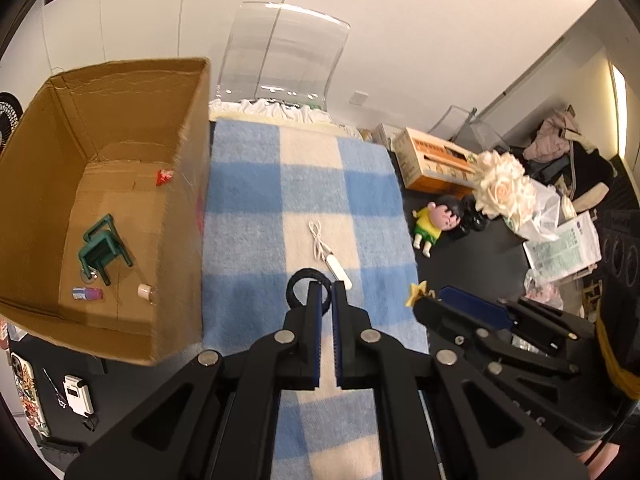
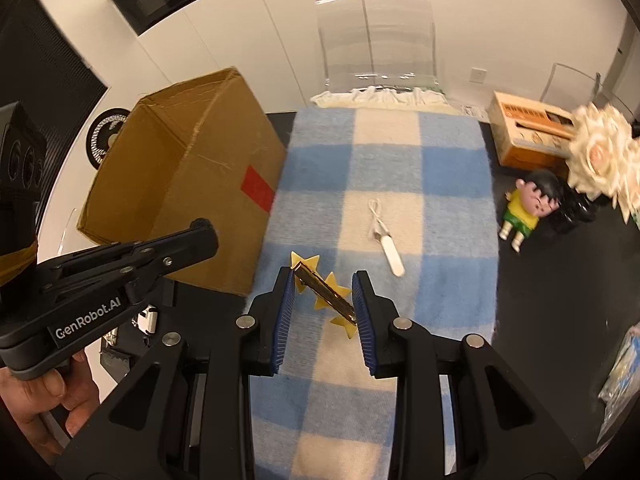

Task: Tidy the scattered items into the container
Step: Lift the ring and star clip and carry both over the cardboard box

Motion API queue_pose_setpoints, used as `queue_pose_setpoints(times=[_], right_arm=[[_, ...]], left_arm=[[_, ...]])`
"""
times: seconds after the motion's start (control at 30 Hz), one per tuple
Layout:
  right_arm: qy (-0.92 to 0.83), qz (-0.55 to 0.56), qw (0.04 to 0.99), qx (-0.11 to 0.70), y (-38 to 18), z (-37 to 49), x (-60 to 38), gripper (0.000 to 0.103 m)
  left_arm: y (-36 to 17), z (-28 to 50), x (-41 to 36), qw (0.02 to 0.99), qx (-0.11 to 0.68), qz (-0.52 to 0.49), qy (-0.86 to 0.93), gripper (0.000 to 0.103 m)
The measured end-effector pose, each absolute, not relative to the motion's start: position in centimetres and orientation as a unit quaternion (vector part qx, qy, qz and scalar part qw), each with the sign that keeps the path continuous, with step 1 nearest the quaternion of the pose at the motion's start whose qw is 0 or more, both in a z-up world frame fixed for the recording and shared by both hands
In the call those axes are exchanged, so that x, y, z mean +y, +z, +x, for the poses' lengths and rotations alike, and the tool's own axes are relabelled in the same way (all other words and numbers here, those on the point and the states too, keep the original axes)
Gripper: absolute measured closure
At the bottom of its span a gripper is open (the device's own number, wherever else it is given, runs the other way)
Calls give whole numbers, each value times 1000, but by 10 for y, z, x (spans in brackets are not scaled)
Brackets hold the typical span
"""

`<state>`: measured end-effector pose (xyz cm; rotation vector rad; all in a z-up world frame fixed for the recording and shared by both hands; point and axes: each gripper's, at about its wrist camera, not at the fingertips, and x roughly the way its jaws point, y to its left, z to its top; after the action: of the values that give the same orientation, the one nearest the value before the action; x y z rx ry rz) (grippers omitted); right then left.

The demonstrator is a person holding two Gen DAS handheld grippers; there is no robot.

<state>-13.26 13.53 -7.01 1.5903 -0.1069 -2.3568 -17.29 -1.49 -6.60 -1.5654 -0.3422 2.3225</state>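
Observation:
An open cardboard box stands left of the blue-and-cream checked blanket. Inside lie a green toy chair, a red scrap, a small tube and a little cup. My left gripper hovers over the blanket's near part, shut on a black hair tie. My right gripper is shut on a gold hair clip with yellow stars, which lies slantwise between the pads. A white cable with a stick-shaped end lies on the blanket ahead of both grippers.
On the black table right of the blanket are a toy figure in a yellow shirt, cream flowers, an orange carton and papers. A phone case and a white gadget lie near left. A clear chair stands behind.

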Motion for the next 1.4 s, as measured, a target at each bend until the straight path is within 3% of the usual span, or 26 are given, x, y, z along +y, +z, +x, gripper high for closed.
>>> queue_pose_setpoints(times=[0.77,1.4], right_arm=[[-798,545,257,20,-56,-183,-45,72],[-774,574,263,44,-81,-221,-117,72]], left_arm=[[-68,-206,-194,48,-187,-532,824,98],[-110,-220,-244,17,-198,-568,799,98]])
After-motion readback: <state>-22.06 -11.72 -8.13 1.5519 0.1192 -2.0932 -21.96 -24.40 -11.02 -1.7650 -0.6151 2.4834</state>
